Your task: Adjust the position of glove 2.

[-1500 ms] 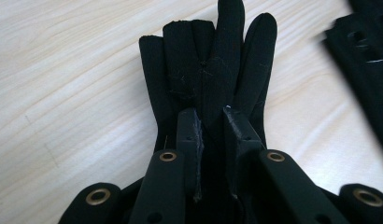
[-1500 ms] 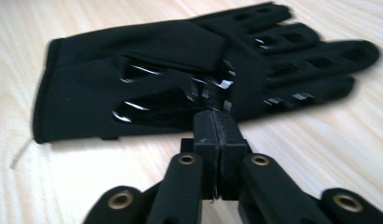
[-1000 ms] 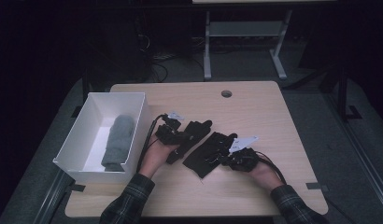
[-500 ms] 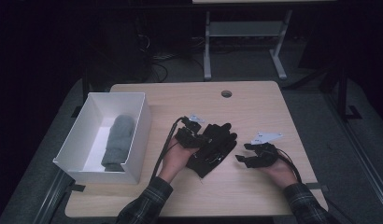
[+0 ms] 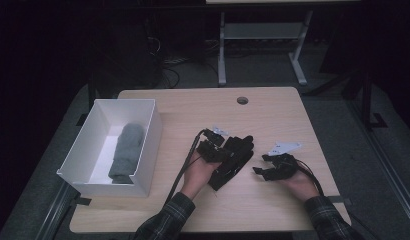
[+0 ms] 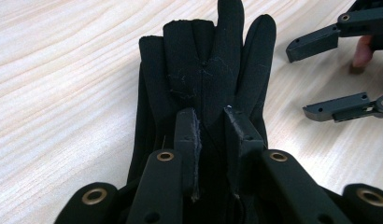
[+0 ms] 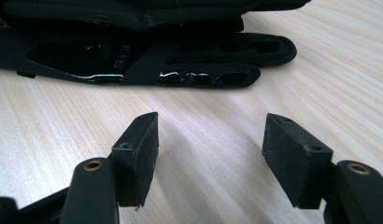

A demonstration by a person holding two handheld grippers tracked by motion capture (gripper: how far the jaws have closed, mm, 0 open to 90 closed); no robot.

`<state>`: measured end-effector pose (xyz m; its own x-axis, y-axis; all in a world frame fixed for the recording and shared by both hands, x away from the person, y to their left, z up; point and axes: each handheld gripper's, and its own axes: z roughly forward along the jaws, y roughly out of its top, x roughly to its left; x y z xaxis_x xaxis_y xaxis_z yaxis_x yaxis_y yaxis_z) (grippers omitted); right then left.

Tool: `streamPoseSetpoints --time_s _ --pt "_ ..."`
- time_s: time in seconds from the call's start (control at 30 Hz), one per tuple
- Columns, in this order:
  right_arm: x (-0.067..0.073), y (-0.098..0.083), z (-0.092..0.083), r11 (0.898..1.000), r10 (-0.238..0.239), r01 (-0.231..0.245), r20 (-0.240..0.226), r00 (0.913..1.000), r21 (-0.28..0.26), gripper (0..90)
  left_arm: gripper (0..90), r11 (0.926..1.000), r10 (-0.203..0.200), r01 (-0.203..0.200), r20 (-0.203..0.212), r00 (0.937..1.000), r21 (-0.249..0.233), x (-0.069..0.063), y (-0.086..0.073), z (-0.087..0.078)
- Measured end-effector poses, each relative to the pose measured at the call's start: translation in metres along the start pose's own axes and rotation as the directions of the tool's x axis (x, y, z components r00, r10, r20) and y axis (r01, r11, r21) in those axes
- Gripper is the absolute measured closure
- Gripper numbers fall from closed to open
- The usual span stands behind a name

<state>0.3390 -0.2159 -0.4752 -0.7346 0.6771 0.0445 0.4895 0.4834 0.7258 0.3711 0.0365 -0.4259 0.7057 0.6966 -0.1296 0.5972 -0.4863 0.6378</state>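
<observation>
Left gripper (image 5: 224, 150) in the high view sits over the black glove (image 5: 232, 161), which lies near the middle of the wooden counter (image 5: 273, 110), fingers pointing up and away from the person. Right gripper (image 5: 260, 170) rests just to the right of the glove, apart from it, with its jaws spread and nothing between them. At the left side of the counter stands a white box (image 5: 148, 145) with a grey rolled cloth (image 5: 127, 152) lying inside it. A small round hole (image 5: 242, 100) shows near the far edge of the counter.

Seen from the left gripper view, the left gripper (image 6: 212, 135) has its jaws set narrow, pinching a fold of the glove (image 6: 213, 65) fabric between the pads; the glove lies flat on the counter (image 6: 63, 93) with its fingers stretched away from the camera. The right gripper (image 6: 320, 79) shows at the upper right, its jaws parted above the bare wood.

From the right gripper view, the right gripper (image 7: 210, 140) stands wide, having just been opening, with only the counter (image 7: 320, 70) between its pads. The glove (image 7: 147, 51) lies across the top of this view, beyond the jaw tips and not touching them.
</observation>
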Motion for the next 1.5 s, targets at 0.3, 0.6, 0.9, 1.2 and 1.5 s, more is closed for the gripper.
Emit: streamPoseSetpoints --time_s 0.3,0.6,0.9,1.2,1.5 --pt "0.0 0.0 0.001 1.0 -0.004 0.004 -0.003 1.0 0.004 36.2 49.6 0.9994 -0.003 0.002 -0.008 1.0 -0.033 0.001 -0.002 -0.003" --pt "-0.009 0.006 -0.009 0.997 0.055 -0.053 0.02 0.9983 -0.051 78.7 87.2 0.9987 0.05 -0.049 0.073 0.9961 -0.01 0.008 -0.022 -0.025" --pt "-0.007 0.005 -0.003 0.999 0.042 -0.041 0.015 0.999 -0.03 58.4 89.3 0.9911 0.122 -0.128 0.138 0.9828 0.035 -0.008 -0.05 -0.025" --pt "-0.008 0.0 0.001 0.999 0.051 -0.05 0.028 0.9983 -0.009 39.4 89.5 0.9859 0.132 -0.136 0.053 0.9899 0.097 0.014 -0.064 -0.03" --pt "-0.01 -0.003 0.003 1.0 0.02 -0.019 0.033 0.9993 -0.015 32.9 66.2 0.9703 0.237 -0.24 0.105 0.9659 0.026 0.025 -0.048 -0.046"
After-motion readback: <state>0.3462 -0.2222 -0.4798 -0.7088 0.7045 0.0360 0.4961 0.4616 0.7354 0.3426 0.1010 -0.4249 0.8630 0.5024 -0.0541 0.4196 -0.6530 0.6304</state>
